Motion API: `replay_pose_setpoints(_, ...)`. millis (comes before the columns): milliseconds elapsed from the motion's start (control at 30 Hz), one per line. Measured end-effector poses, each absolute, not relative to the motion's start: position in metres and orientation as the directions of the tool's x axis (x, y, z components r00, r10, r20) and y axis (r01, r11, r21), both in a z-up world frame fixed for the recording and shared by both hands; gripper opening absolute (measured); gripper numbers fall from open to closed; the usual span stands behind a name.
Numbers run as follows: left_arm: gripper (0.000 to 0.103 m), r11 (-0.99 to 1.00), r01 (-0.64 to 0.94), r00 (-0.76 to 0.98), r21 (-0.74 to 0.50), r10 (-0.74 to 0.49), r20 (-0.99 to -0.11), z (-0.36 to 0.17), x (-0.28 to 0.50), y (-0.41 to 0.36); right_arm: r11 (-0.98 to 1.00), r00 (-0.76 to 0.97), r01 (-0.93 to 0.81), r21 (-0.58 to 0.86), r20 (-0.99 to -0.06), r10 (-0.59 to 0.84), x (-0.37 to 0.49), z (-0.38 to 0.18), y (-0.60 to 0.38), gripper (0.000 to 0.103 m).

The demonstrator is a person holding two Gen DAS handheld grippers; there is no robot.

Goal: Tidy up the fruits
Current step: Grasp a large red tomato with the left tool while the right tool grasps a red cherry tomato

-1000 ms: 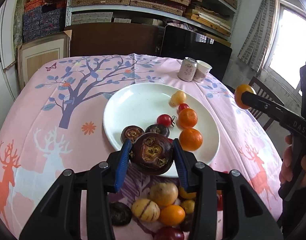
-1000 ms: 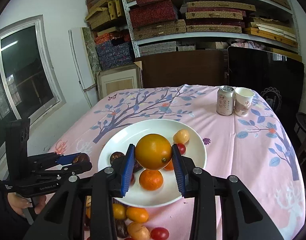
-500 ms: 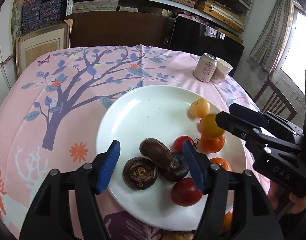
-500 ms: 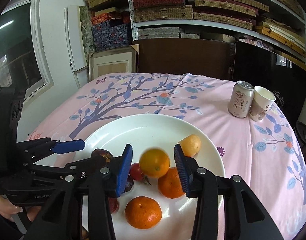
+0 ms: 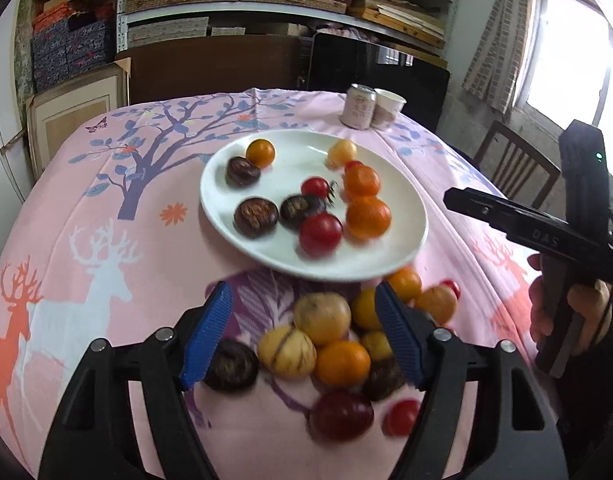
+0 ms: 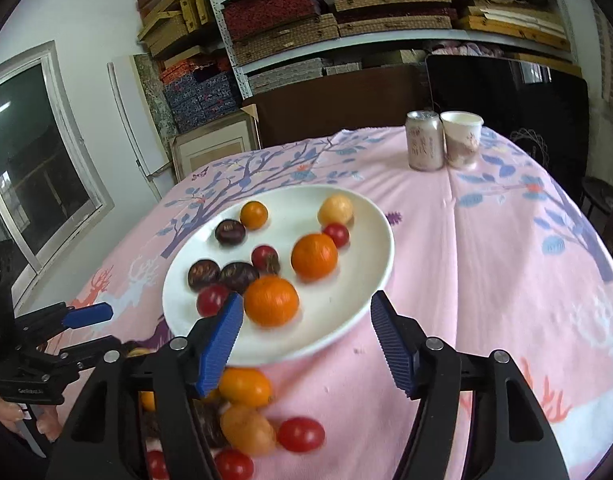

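A white plate on the pink tablecloth holds several fruits: dark passion fruits, mandarins, red tomatoes and a small orange fruit. Nearer than the plate lies a loose pile of fruits. My left gripper hovers over this pile with its jaws opening and its blue pads pressing on nothing. My right gripper hangs over the plate's near rim, jaws opening and empty, with a mandarin on the plate by its left pad.
A drink can and a paper cup stand at the table's far side. A wooden chair is off the right edge. Shelves of stacked boxes fill the back wall. A person's hand holds the right gripper's handle.
The left gripper let go of its dark fruit and the right let go of its orange fruit; both now lie on the plate. Both grippers pulled back toward the loose pile, jaws wider.
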State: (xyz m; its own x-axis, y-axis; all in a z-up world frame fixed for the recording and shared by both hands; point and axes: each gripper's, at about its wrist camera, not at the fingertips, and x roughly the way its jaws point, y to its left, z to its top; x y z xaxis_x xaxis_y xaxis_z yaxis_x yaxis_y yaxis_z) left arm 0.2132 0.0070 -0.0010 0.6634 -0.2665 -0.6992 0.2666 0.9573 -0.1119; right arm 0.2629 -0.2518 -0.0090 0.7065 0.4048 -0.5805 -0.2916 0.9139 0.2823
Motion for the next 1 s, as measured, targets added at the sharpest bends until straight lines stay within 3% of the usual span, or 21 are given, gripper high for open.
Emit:
replay_pose_setpoints(133, 0.071, 0.947, 0.317, 0.651, -0.045, -0.252, -0.716, -0.018, 0.163, -0.006, 0.921, 0.692, -0.233, 0.311, -0.613, 0.382, 0.239, -0.029, -0.269, 0.069)
replay_pose_setpoints(333, 0.071, 0.939, 0.341, 0.648, 0.043, -0.202, -0.735, -0.038, 0.126, -0.023, 0.931, 0.723, -0.236, 0.280, -0.589, 0.361, 0.209, -0.033, -0.273, 0.070)
replay_pose_setpoints(433, 0.058, 0.942, 0.333, 0.627, 0.046, -0.185, -0.757, -0.046, 0.132, -0.026, 0.931, 0.741, -0.238, 0.277, -0.567, 0.358, 0.200, -0.030, -0.277, 0.070)
replay_pose_setpoints(500, 0.055, 0.946, 0.318, 0.626, 0.061, -0.161, -0.763, -0.049, 0.139, -0.025, 0.934, 0.748, -0.236, 0.270, -0.563, 0.351, 0.196, -0.030, -0.278, 0.070)
replay_pose_setpoints(767, 0.055, 0.957, 0.291, 0.563, -0.015, -0.184, -0.806, -0.063, 0.168, -0.015, 0.914, 0.671, -0.320, 0.248, -0.622, 0.404, 0.186, -0.034, -0.263, 0.070)
replay_pose_setpoints(833, 0.040, 0.953, 0.301, 0.565, -0.045, -0.216, -0.796, -0.061, 0.168, -0.012, 0.899, 0.637, -0.361, 0.247, -0.639, 0.432, 0.182, -0.037, -0.254, 0.070)
replay_pose_setpoints(1000, 0.040, 0.948, 0.301, 0.600, -0.101, -0.271, -0.753, -0.054, 0.160, -0.005, 0.875, 0.589, -0.441, 0.199, -0.672, 0.450, 0.172, -0.041, -0.231, 0.063)
